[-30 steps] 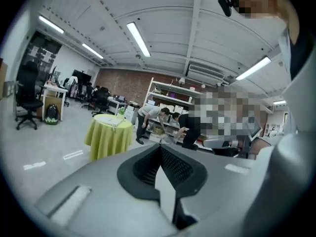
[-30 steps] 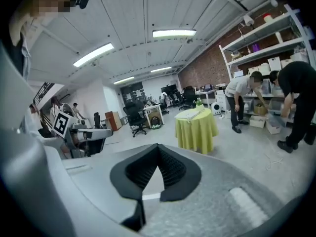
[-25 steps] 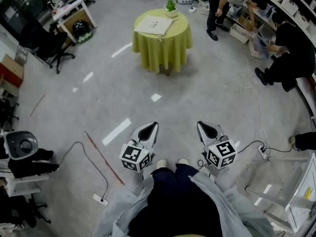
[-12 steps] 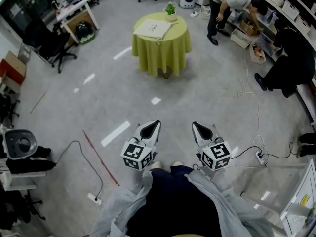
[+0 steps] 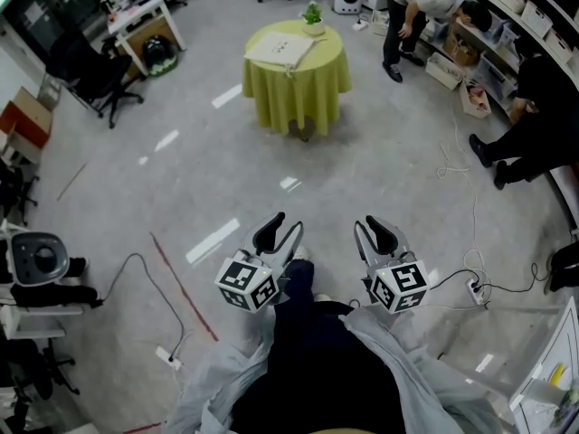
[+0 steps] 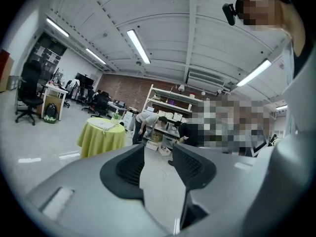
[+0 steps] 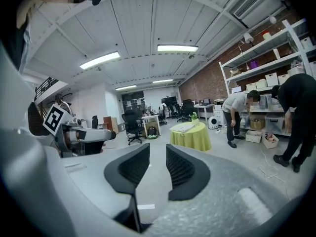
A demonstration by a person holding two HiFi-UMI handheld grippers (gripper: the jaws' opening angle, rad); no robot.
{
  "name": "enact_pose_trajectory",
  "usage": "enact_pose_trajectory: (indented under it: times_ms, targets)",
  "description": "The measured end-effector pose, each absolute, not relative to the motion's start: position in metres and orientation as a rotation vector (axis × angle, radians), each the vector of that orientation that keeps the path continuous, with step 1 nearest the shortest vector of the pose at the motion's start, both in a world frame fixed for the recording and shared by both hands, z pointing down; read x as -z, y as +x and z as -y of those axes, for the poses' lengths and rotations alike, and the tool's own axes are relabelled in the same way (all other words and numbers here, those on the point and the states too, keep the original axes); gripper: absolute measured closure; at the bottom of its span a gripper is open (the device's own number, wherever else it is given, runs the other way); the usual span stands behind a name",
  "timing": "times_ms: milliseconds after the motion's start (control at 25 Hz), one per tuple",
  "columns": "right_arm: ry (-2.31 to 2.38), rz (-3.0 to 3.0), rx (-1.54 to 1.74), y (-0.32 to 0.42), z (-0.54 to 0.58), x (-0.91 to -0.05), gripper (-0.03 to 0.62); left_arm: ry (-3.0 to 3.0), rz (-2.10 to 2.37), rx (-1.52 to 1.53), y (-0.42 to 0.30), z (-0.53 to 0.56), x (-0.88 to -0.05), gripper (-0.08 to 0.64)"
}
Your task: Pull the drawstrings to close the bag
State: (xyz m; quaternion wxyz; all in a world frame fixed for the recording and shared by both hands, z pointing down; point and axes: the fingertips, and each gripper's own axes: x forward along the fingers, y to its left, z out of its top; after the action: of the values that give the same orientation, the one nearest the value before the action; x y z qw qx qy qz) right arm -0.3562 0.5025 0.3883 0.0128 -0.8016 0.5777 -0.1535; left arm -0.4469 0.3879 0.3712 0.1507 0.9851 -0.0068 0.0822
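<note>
Having just opened left gripper [image 5: 282,230] and right gripper [image 5: 373,230] (both empty), walk up to the drawstring bag [image 5: 282,48] on the round table [image 5: 298,93] before reaching

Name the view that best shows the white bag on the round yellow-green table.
The head view: it looks down on the flat white bag, showing its whole top. Both gripper views show a distant, edge-on sliver.
</note>
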Motion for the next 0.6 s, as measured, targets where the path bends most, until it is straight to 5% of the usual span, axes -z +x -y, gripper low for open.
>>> enact_pose_trajectory:
  times_ms: [600]
  targets:
    - [-2.512,-1.755,0.440,-0.257,-0.406,-0.376,0.471,2.868,-0.045,-0.245,-0.338,-0.296,-0.361,0.323]
